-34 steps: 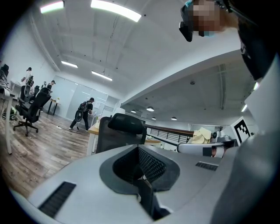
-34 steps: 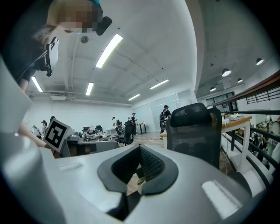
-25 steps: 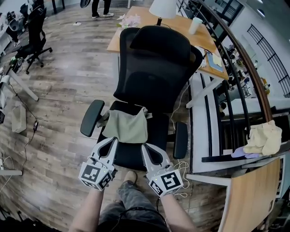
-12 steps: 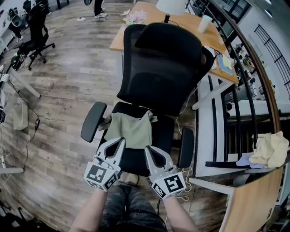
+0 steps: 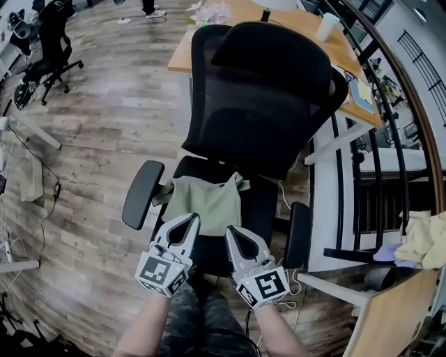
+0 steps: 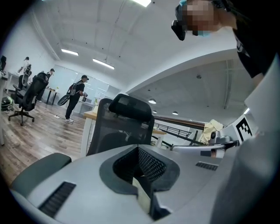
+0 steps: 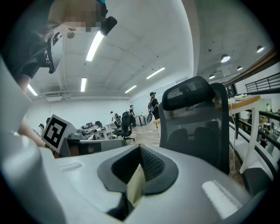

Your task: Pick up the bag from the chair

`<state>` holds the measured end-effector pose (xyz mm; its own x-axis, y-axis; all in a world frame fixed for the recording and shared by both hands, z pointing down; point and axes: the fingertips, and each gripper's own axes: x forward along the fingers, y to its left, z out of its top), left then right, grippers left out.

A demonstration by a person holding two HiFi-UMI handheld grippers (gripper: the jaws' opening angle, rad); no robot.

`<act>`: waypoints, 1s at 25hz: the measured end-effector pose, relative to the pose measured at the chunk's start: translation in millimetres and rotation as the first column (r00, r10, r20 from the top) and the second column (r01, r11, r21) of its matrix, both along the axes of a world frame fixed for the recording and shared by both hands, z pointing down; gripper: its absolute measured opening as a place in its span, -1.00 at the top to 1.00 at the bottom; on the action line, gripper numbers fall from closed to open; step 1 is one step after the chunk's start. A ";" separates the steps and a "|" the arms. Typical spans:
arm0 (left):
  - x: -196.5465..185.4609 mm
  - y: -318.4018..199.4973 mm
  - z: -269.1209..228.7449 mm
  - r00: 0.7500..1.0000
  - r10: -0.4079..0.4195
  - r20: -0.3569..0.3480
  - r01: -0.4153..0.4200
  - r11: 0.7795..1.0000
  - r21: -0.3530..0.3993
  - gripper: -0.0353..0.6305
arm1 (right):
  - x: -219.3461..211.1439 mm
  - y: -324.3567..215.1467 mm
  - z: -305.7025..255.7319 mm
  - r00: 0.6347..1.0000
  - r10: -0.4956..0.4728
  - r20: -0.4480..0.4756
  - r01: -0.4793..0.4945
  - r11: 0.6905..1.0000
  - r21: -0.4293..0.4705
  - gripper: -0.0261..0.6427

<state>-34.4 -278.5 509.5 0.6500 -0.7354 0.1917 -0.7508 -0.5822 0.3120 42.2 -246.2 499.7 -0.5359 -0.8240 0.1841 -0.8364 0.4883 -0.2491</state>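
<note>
Wooden desk (image 5: 296, 17), cup (image 5: 325, 26), railing (image 5: 357, 202)

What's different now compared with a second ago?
The left gripper and right gripper dropped lower and edged forward toward the near edge of the bag on the chair. Nothing was grabbed. Both jaws stayed shut; the bag stayed put.

In the head view the left gripper (image 5: 192, 218) and right gripper (image 5: 230, 229) are covering the near edge of the bag (image 5: 207, 201), and the seat of the chair (image 5: 258, 104) is hiding the chair's base. In both gripper views the gripper bodies are blocking all of the bag except a thin pale strip pinched between the closed jaws. The desk (image 5: 293, 21) is running off the head view's top edge.
</note>
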 end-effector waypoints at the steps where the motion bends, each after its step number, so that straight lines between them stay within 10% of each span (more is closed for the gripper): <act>1: -0.3 -3.3 5.2 1.000 -0.004 -0.002 0.004 1.000 -0.007 0.90 | -0.3 -3.4 3.8 1.000 0.003 0.001 -0.003 1.000 -0.004 0.90; 13: -20.6 -35.1 76.4 0.997 -0.069 0.037 0.072 0.991 -0.109 0.90 | -26.5 -33.4 69.6 1.000 -0.004 0.027 0.006 0.995 -0.097 0.90; 25: -47.4 -77.5 159.9 0.974 -0.133 0.183 0.187 0.931 -0.314 0.15 | -33.2 -51.7 101.7 0.999 0.001 0.039 0.005 0.990 -0.143 0.90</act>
<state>-81.8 -355.9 669.5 0.4712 -0.7059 0.5289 -0.8800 -0.3355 0.3361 9.0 -298.0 601.4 -0.5466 -0.7896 0.2788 -0.8237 0.4470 -0.3490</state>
